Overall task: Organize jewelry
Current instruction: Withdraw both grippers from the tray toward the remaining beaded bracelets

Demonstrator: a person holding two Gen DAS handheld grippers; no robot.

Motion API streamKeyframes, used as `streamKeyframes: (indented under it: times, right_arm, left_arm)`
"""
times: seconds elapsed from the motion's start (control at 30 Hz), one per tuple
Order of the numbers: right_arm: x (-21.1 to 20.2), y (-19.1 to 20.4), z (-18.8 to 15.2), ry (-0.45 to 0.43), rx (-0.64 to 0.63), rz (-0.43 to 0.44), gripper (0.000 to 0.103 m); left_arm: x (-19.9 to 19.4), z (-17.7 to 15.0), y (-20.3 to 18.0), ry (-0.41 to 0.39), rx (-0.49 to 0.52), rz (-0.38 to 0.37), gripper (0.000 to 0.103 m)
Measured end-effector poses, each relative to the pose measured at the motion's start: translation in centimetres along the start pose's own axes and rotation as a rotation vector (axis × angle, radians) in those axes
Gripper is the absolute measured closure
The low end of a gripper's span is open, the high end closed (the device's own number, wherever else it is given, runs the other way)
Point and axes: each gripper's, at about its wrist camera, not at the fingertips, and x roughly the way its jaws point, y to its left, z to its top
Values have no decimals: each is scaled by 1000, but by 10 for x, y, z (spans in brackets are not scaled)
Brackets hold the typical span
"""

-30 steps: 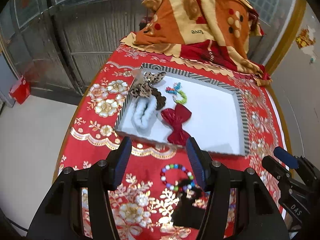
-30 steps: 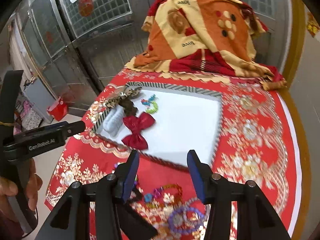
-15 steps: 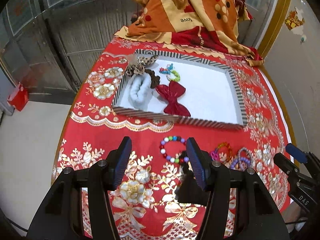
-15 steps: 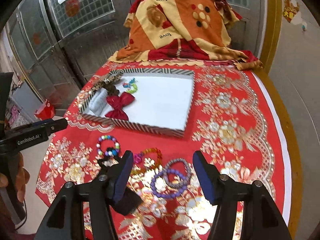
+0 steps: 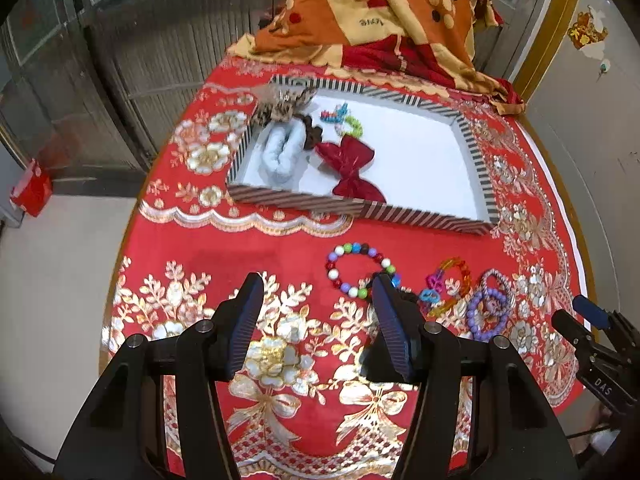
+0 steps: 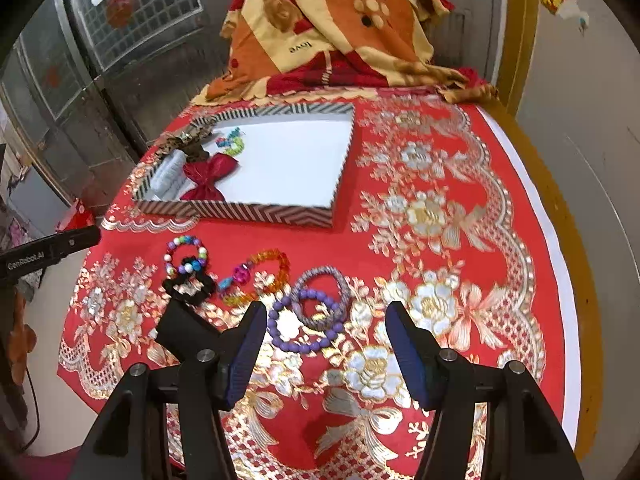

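1. The bench under its red cloth with gold and white flowers [image 6: 460,216] runs ahead of and beneath both tools; a heaped orange, cream and red blanket [image 6: 320,28] sits at its far end, well beyond either tool.

2. The shallow white tray with a black-and-white striped rim [image 5: 360,210] lies ahead of both tools; its left part already holds a red satin bow [image 5: 352,168], a fluffy white scrunchie [image 5: 280,152], a leopard-print bow [image 5: 286,104] and a small green and blue bead band [image 5: 344,120]; the right part is bare.

3. The left tool [image 5: 316,312] hangs above the cloth with its jaws wide and nothing between them; the round bracelet of many-coloured beads [image 5: 360,268] lies just ahead of its right finger.

4. The right tool [image 6: 326,340] has just been opening its jaws and now stands at a middling gap, holding nothing; the purple bead bracelet [image 6: 300,332] lies just ahead of its left finger, overlapping a grey-lilac woven bangle [image 6: 324,300]; an orange and pink translucent bead bracelet [image 6: 260,276] and a black scrunchie [image 6: 188,288] lie further to its left.

5. Judged from this, the step in hand is the reach for the next loose piece, four or five remaining outside the tray; the next move calls for lowering the right tool so its fingers straddle one side of the purple ring only, not the bangle, then closing and carrying it to the tray's bare part.
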Motion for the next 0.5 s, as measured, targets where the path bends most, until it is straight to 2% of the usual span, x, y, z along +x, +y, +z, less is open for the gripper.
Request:
streamKeyframes:
  times: [0.27,0.37,0.5]
  right_arm:
    - [15,-6,-16,56,1,14,44]
    - [21,-6,-17,67,-4,28,44]
    - [32,-12,-18,88,17,41,44]
  left_arm:
    - [26,-9,13,115,-44,-96,47]
    - [37,-12,7,176,-52,-146,47]
    - [51,-15,-7,223,-55,-178,47]
